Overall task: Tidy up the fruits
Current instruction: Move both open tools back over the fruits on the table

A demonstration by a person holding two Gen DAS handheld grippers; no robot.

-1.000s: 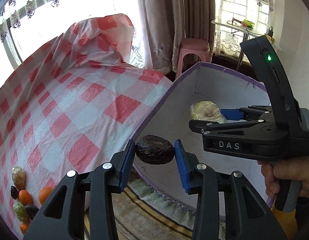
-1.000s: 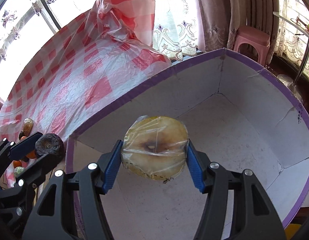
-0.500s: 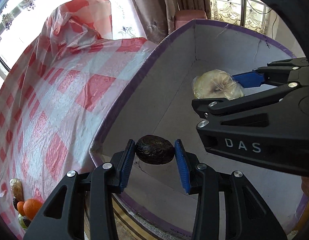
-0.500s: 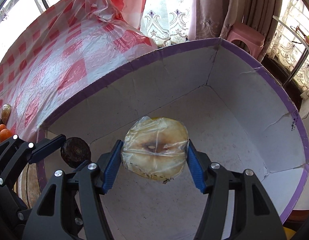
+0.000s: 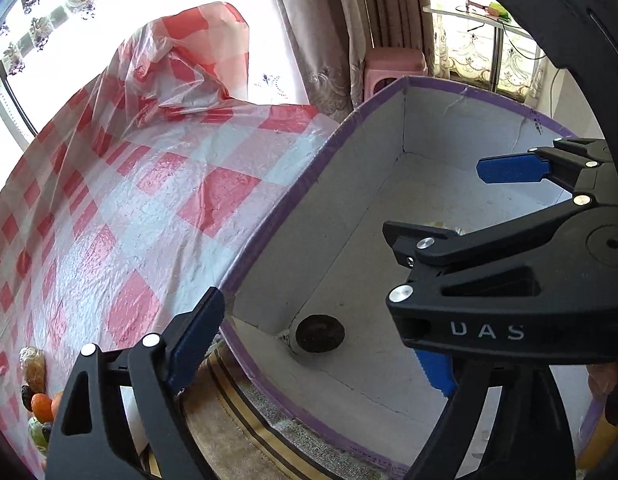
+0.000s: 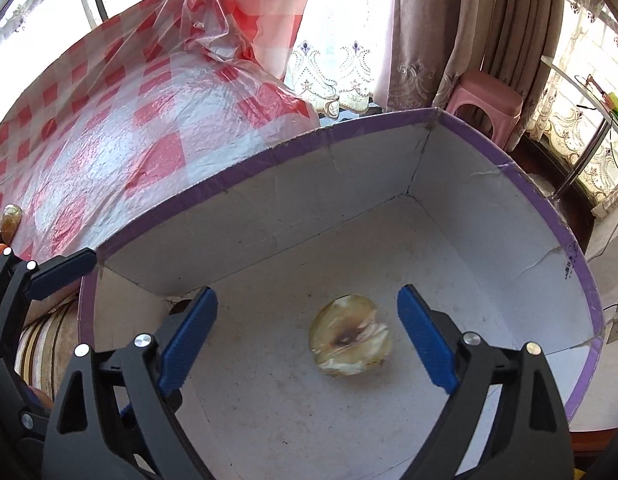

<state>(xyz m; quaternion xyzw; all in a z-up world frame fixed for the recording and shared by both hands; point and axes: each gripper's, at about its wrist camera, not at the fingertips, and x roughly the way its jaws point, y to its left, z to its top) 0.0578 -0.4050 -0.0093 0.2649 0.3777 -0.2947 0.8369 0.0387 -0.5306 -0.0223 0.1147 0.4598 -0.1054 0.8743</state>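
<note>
A white cardboard box with a purple rim (image 5: 293, 196) (image 6: 349, 128) stands beside the table. A dark round fruit (image 5: 319, 333) lies in the box's near corner. A pale wrapped fruit (image 6: 350, 336) lies on the box floor. My left gripper (image 5: 317, 340) is open and empty above the dark fruit. My right gripper (image 6: 307, 336) is open and empty above the pale fruit; it also shows in the left wrist view (image 5: 449, 208). Several small fruits (image 5: 37, 400) lie at the table's left edge.
The table has a red and white checked plastic cover (image 5: 129, 200) (image 6: 129, 128), bunched up at the far end. A pink stool (image 5: 393, 72) (image 6: 485, 104) and curtains stand behind the box. A striped rug (image 5: 237, 412) lies under the box.
Both grippers opened. The dark fruit dropped from the left gripper into the box corner. The pale wrapped fruit dropped from the right gripper onto the box floor.
</note>
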